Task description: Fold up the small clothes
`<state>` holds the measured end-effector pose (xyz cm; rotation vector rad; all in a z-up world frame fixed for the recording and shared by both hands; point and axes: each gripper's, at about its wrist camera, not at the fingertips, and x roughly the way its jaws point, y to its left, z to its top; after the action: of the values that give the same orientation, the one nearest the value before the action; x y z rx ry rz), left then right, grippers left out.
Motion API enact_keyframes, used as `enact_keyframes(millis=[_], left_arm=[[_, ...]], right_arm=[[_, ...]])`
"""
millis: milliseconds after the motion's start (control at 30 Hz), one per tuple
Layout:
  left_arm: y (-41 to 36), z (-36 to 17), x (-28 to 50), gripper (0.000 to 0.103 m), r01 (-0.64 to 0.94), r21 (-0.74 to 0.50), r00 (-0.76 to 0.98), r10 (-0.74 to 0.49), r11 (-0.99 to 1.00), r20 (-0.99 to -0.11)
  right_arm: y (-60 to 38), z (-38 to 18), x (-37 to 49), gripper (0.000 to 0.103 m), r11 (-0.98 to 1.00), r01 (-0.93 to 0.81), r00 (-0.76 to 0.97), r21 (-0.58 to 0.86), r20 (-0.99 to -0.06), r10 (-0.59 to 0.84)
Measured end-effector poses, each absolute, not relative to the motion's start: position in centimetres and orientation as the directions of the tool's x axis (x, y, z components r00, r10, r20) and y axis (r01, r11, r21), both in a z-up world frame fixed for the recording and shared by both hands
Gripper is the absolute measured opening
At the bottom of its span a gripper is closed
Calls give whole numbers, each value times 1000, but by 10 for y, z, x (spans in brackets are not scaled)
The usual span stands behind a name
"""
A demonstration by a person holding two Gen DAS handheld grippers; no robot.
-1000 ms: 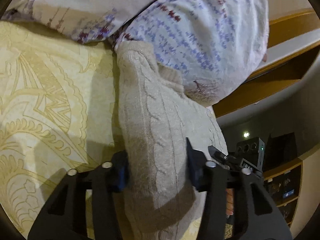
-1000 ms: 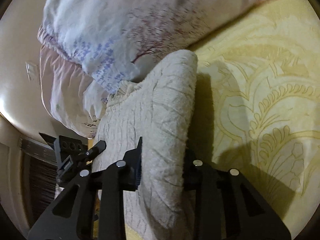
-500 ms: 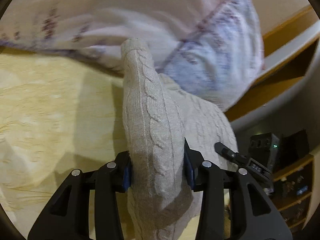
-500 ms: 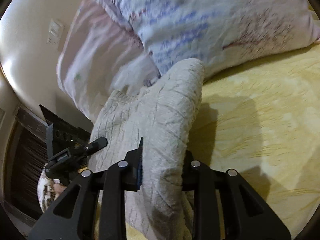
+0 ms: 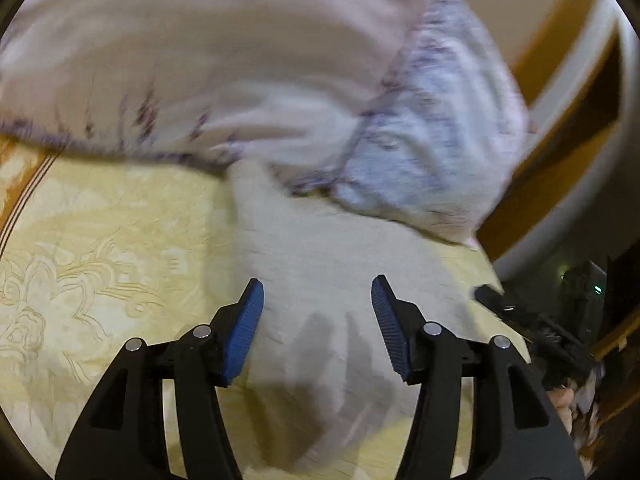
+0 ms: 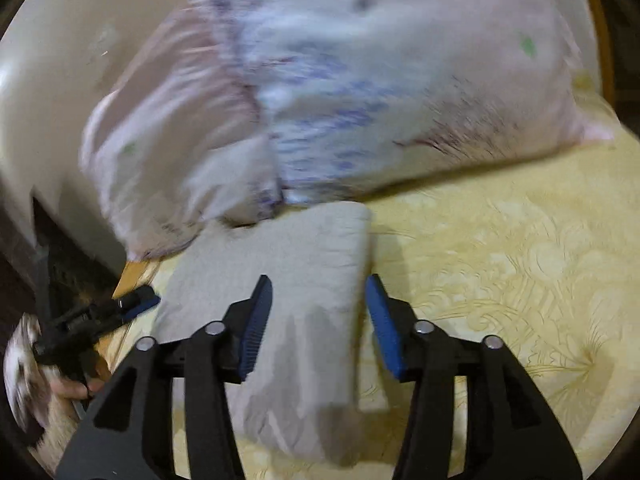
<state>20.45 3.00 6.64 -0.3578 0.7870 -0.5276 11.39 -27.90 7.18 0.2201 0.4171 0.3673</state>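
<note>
The bed [image 5: 100, 248] carries everything here; its cover is pale yellow with a raised leaf and scroll pattern, and it fills the near and side parts of both wrist views, with a darker striped border showing at its left edge in the left view. Lying on it is the sweater [image 5: 320, 280], a beige knit folded into a thick, roughly rectangular bundle, and it sits toward the edge of the bed nearest the dark room beyond. Blur hides most of the knit texture. In the right view the sweater [image 6: 304, 280] shows a rounded folded corner at its far right. The left gripper [image 5: 318, 320] points down over the near part of the bundle; its blue pads [image 5: 244, 332] are opening and stand apart on either side of the knit without pressing it. The right gripper [image 6: 318, 320] hangs over the sweater's right edge, its jaws opening too, the blue pads [image 6: 256, 328] clear of the cloth with the fold between them. Each view catches the other gripper at its side, and in the right view a hand [image 6: 72, 390] grips that handle. Just past the sweater a large pillow [image 5: 260, 72] in pale pink with purple-blue print lies across the head of the bed, touching the bundle's far end. Beyond it stand a cream wall [image 6: 36, 64] and, in the left view, an orange wooden frame [image 5: 560, 152] and dark shelving.
</note>
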Motion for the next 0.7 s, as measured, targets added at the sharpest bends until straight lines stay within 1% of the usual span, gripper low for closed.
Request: enact_keyframes(millis=[33, 100, 133, 167, 233, 300, 400, 433, 467, 500, 533, 600, 633, 700], left_arm=[[25, 69, 196, 62, 345, -485, 583, -589, 803, -560], [5, 70, 186, 64, 404, -462, 550, -613, 790, -567], [-6, 67, 185, 64, 415, -452, 535, -614, 790, -581], [-12, 63, 186, 64, 412, -441, 527, -603, 797, -599], [-23, 51, 193, 64, 390, -423, 514, -574, 818, -637], [-24, 45, 193, 64, 384, -403, 536, -556, 831, -635], [-34, 45, 190, 64, 379, -342, 568, -508, 860, -647], [-33, 47, 187, 66, 378, -340, 571, -506, 861, -647], [-31, 52, 181, 67, 382, -346, 573, -514, 857, -639], [-27, 56, 173, 73, 386, -352, 581, -521, 853, -625], [-21, 60, 166, 81, 384, -349, 595, -518, 855, -614], [-14, 65, 152, 88, 366, -312, 629, -481, 876, -611], [-8, 66, 141, 92, 349, -282, 652, -448, 893, -611], [-1, 65, 126, 101, 307, -244, 679, -392, 920, -621]], right_arm=[[-272, 70, 112, 35, 910, -322, 837, 260, -370, 402], [-258, 65, 115, 31, 915, -336, 821, 224, -407, 401], [-252, 61, 118, 30, 922, -329, 817, 204, -427, 386], [-247, 55, 124, 29, 939, -292, 819, 180, -461, 342], [-246, 43, 134, 27, 955, -244, 814, 170, -500, 297], [-248, 39, 139, 27, 954, -230, 827, 191, -479, 295], [-243, 40, 136, 28, 960, -217, 835, 174, -477, 276], [-242, 43, 129, 33, 960, -219, 840, 172, -467, 275], [-242, 44, 123, 41, 959, -224, 846, 174, -453, 280], [-242, 46, 111, 63, 960, -224, 862, 168, -425, 275], [-245, 47, 99, 80, 962, -223, 875, 156, -403, 269], [-242, 49, 77, 89, 978, -189, 913, 91, -350, 209], [-242, 48, 68, 94, 982, -176, 924, 69, -333, 189], [-241, 43, 56, 100, 989, -144, 936, 42, -320, 149]])
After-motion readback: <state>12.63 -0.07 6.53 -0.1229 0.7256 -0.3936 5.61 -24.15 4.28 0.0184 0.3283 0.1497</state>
